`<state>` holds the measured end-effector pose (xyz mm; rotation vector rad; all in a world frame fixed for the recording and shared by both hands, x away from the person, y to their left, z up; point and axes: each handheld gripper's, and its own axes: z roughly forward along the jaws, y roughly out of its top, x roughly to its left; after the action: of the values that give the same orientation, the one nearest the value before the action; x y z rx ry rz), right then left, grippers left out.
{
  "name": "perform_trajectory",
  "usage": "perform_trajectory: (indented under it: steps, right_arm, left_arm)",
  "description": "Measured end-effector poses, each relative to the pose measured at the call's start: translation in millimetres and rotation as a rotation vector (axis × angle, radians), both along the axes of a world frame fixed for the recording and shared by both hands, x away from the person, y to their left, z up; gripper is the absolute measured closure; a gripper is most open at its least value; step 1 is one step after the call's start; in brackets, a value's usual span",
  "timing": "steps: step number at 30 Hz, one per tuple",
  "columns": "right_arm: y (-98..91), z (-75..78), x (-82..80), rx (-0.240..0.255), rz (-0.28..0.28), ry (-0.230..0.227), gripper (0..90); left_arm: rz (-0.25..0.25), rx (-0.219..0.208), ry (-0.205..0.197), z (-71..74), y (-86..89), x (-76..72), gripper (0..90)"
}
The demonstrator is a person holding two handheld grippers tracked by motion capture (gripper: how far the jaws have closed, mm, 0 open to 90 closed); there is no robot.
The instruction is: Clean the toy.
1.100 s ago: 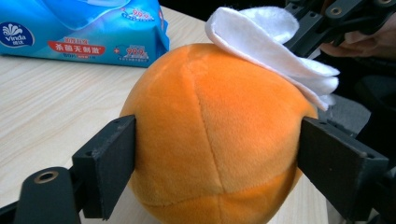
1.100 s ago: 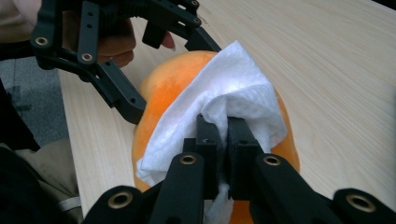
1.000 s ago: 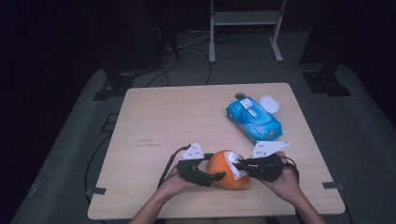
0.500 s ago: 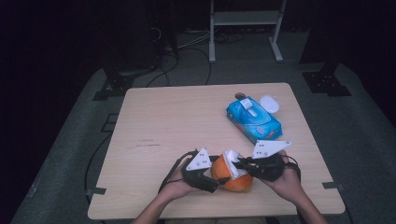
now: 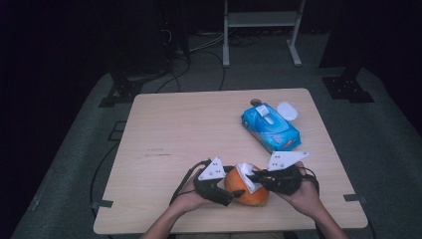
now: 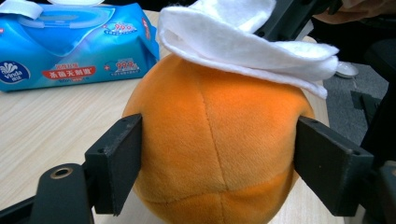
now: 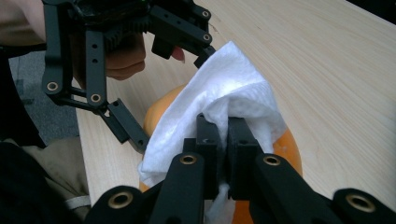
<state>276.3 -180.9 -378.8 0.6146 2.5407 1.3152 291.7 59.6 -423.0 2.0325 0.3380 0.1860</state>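
Left gripper [image 5: 225,193] shifts slightly, jaws just opening yet hugging the orange plush ball [image 5: 247,187] at counter [image 5: 189,129] six o'clock; right gripper [image 5: 259,177] pinches a white wipe [image 5: 246,173] atop it—wiping underway.

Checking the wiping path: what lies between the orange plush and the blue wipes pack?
Bare tabletop, seen in the high view between plush and pack.
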Motion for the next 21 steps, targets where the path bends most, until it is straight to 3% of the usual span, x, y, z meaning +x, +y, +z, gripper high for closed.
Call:
perform_trajectory:
  steps: [2, 7, 10, 11, 16, 17, 21]
  right_arm:
    - [0.4, -0.8, 1.2, 0.014, 0.001, 0.014, 84.9]
    - [4.0, -0.1, -0.8, 0.014, 0.015, 0.008, 84.9]
    - [2.4, -1.3, 1.4, 0.016, 0.013, 0.012, 84.9]
    - [1.2, -2.1, 2.7, 0.022, 0.014, 0.016, 84.9]
    - [1.4, -3.0, 2.4, 0.017, 0.016, 0.022, 84.8]
    - [1.4, -2.7, 2.4, 0.015, 0.013, 0.020, 84.9]
    - [4.3, -0.1, -1.5, 0.001, 0.009, 0.004, 84.8]
  left_arm:
    - [0.003, -0.010, 0.021, -0.4, 0.5, 1.4, 19.7]
    - [-0.004, -0.009, 0.021, 0.0, 0.3, 1.3, 19.4]
    - [-0.007, -0.028, 0.045, -0.8, 1.5, 2.8, 16.9]
    - [-0.004, -0.053, 0.079, -0.8, 2.3, 4.6, 15.1]
    - [0.006, -0.044, 0.067, -2.2, 1.0, 3.8, 14.3]
    - [0.010, -0.034, 0.046, -2.0, 0.8, 2.3, 20.9]
    - [-0.002, -0.019, 0.015, -0.7, -1.6, -0.8, 23.0]
